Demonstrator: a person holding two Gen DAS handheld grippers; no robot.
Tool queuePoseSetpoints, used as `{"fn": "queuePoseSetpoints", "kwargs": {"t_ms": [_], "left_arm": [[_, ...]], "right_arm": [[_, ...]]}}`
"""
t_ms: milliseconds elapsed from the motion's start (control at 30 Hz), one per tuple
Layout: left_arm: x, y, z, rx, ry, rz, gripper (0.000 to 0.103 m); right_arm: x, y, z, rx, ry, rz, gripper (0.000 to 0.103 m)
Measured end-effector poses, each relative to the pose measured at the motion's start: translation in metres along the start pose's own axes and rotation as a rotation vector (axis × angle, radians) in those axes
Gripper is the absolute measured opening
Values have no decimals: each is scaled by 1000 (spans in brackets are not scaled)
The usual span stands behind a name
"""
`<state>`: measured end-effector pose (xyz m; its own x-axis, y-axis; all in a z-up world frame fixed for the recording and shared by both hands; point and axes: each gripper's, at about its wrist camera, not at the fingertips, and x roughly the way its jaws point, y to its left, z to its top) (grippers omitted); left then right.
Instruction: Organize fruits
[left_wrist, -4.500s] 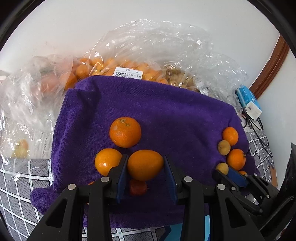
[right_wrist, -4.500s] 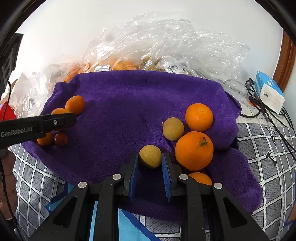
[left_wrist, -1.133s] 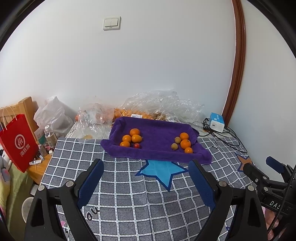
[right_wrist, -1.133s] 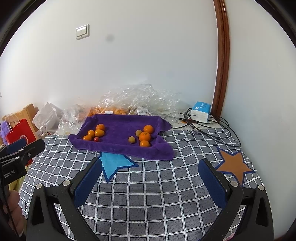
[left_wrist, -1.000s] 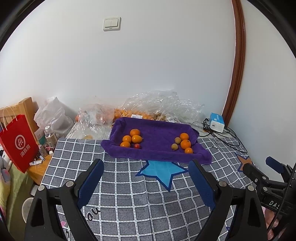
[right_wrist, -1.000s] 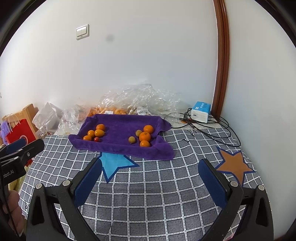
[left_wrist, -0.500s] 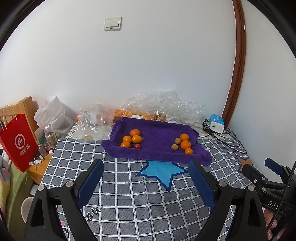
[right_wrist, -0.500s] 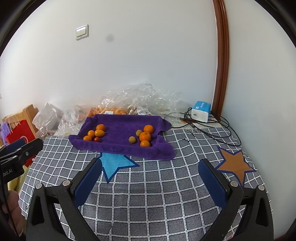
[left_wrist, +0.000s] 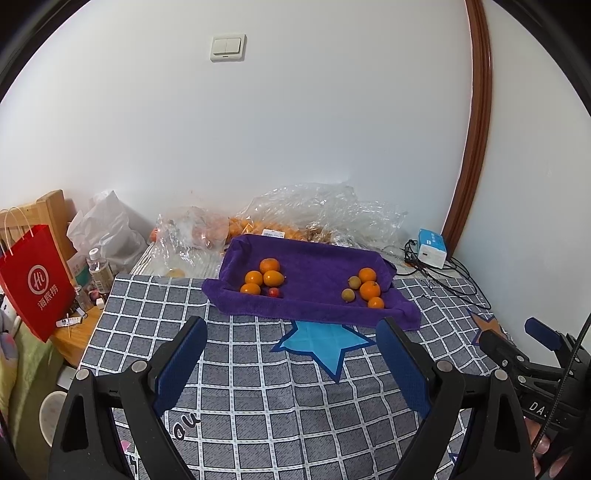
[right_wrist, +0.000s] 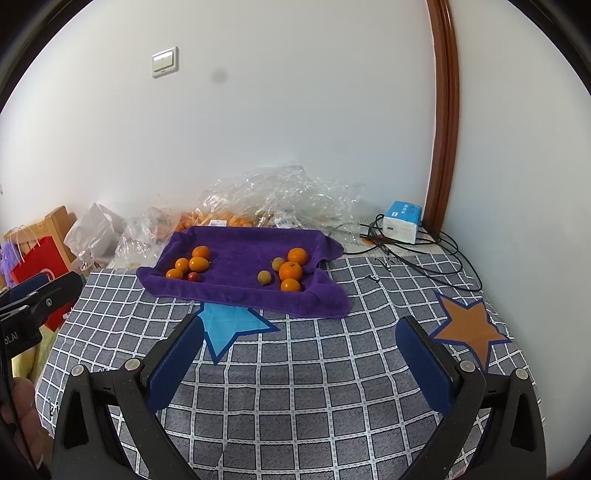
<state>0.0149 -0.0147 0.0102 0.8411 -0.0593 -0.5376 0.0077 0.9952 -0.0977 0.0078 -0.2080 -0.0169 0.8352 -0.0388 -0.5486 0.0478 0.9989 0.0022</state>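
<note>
A: Left wrist view: the left gripper (left_wrist: 291, 354) hangs above the checked bedcover (left_wrist: 258, 398), jaws spread wide and holding nothing. Where is the fruit?

B: All on the purple towel (left_wrist: 314, 269) at the far side, well apart from both tools. The left group (left_wrist: 263, 281) has three oranges, an oval orange fruit and one small red fruit at its near edge. The right group (left_wrist: 364, 287) has three oranges and two small tan round fruits on its left side.

A: And the right gripper (right_wrist: 299, 354)?

B: In its own view the jaws also gape wide, with only bedcover between them. From the left view its tip shows low at the right edge.

A: So which step is this?

B: I judge the sorting is done or between rounds: two tidy clusters, no fruit loose on the bedcover, both tools back from the towel.

A: Anything more to fetch?

B: Perhaps from the clear plastic bags (left_wrist: 317, 214) beyond the towel, which hold more orange fruit. That would call for a long reach over the towel without knocking either cluster, then a soft squeeze through or past the crinkled film.
</note>
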Motion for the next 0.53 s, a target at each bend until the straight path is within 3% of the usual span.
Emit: {"fn": "queuePoseSetpoints", "kwargs": {"t_ms": [533], "left_arm": [[-4, 0, 5, -7, -7, 12, 94]], "right_arm": [[-3, -1, 3, -7, -11, 5, 102]]}}
